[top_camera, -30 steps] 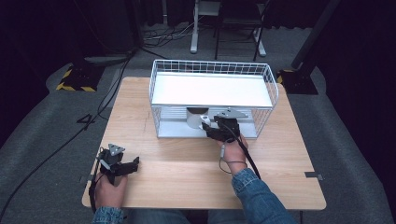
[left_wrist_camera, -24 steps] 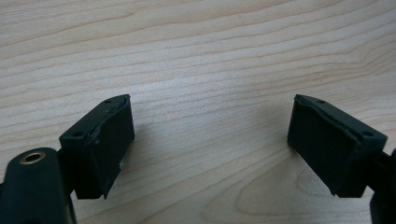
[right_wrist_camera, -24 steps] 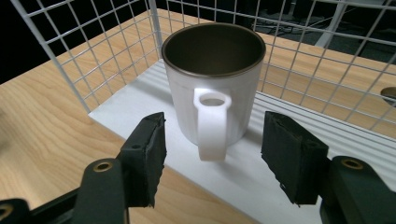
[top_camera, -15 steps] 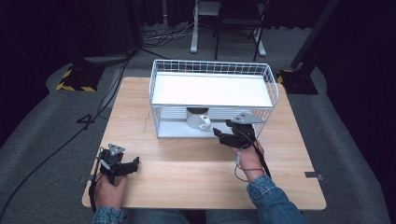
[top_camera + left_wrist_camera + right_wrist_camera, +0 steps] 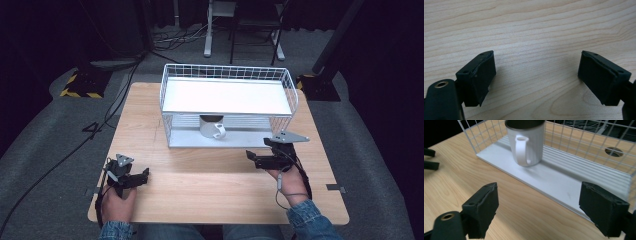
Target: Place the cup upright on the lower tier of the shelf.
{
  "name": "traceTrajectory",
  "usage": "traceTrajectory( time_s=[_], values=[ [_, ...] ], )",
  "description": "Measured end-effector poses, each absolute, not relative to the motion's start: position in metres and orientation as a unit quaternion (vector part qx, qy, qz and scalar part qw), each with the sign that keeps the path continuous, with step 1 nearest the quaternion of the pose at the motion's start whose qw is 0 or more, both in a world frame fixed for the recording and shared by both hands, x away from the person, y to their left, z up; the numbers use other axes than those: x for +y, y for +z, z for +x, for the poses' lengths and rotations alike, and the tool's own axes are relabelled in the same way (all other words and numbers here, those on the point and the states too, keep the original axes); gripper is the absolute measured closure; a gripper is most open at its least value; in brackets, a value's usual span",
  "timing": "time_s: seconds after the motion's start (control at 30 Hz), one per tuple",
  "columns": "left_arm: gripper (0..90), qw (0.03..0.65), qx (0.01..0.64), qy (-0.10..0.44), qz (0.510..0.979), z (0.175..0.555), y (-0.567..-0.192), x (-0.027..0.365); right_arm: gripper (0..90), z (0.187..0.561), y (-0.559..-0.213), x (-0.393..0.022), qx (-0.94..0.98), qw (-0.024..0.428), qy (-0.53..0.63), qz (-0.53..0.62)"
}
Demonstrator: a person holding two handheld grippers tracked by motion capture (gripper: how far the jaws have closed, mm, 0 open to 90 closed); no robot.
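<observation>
— So where do we stand with the white mug [image 5: 525,141]?

— We see it upright on the lower shelf of the white wire rack [image 5: 227,97], under the rack's flat white top, with its handle turned toward our side of the wooden table [image 5: 150,110]. In the right gripper view the mug stands clear of the jaws, well beyond them, on the shelf's ribbed floor.

— And our right gripper [image 5: 255,159]?

— We hold it just in front of the rack's open side, near the rack's right end, pointing leftward along the table. Its jaws have just been opening and now stand spread wide, with nothing between them but tabletop and the shelf's front edge.

— What about our left gripper [image 5: 141,176]?

— We keep that one low over the near left part of the table, well apart from the rack. Its jaws are spread wide too, and in the left gripper view we see bare wood grain between the pads [image 5: 482,75].
</observation>
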State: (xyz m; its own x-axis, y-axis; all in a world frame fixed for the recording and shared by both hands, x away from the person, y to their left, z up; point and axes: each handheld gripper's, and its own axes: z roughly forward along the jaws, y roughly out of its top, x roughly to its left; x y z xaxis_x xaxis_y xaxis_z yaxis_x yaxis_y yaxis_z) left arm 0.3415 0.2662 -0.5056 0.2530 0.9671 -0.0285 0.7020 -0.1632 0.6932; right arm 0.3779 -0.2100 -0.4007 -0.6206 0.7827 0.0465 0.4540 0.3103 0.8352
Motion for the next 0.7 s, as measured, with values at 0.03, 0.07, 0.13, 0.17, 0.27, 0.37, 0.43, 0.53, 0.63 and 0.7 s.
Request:
traceTrajectory(
  time_s=[0.03,0.07,0.13,0.17,0.27,0.37,0.43,0.53,0.63,0.7],
  values=[
    [15.0,0.304,0.571,0.218,0.731,0.341,-0.506,0.266,14.8,0.377,-0.401,-0.214,0.788,0.188,0.436,0.391],
    [15.0,0.304,0.571,0.218,0.731,0.341,-0.506,0.266,14.5,0.375,-0.402,-0.217,0.789,0.188,0.435,0.391],
    [15.0,0.304,0.571,0.218,0.731,0.341,-0.506,0.266,13.1,0.371,-0.405,-0.226,0.791,0.188,0.431,0.391],
    [15.0,0.304,0.571,0.218,0.731,0.341,-0.506,0.266,13.1,0.371,-0.405,-0.226,0.791,0.188,0.431,0.391],
    [15.0,0.304,0.571,0.218,0.731,0.341,-0.506,0.266,13.1,0.368,-0.409,-0.234,0.796,0.181,0.423,0.394],
    [15.0,0.304,0.571,0.218,0.731,0.341,-0.506,0.266,13.1,0.364,-0.415,-0.24,0.794,0.168,0.424,0.401],
    [15.0,0.304,0.571,0.218,0.731,0.341,-0.506,0.266,13.2,0.362,-0.42,-0.244,0.795,0.162,0.421,0.405],
    [15.0,0.304,0.571,0.218,0.731,0.341,-0.506,0.266,14.7,0.359,-0.43,-0.253,0.805,0.158,0.403,0.407],
    [15.0,0.304,0.571,0.218,0.731,0.341,-0.506,0.266,15.2,0.357,-0.438,-0.258,0.812,0.159,0.386,0.408],
    [15.0,0.304,0.571,0.218,0.731,0.341,-0.506,0.266,15.4,0.356,-0.441,-0.26,0.815,0.159,0.378,0.41]
  ],
)
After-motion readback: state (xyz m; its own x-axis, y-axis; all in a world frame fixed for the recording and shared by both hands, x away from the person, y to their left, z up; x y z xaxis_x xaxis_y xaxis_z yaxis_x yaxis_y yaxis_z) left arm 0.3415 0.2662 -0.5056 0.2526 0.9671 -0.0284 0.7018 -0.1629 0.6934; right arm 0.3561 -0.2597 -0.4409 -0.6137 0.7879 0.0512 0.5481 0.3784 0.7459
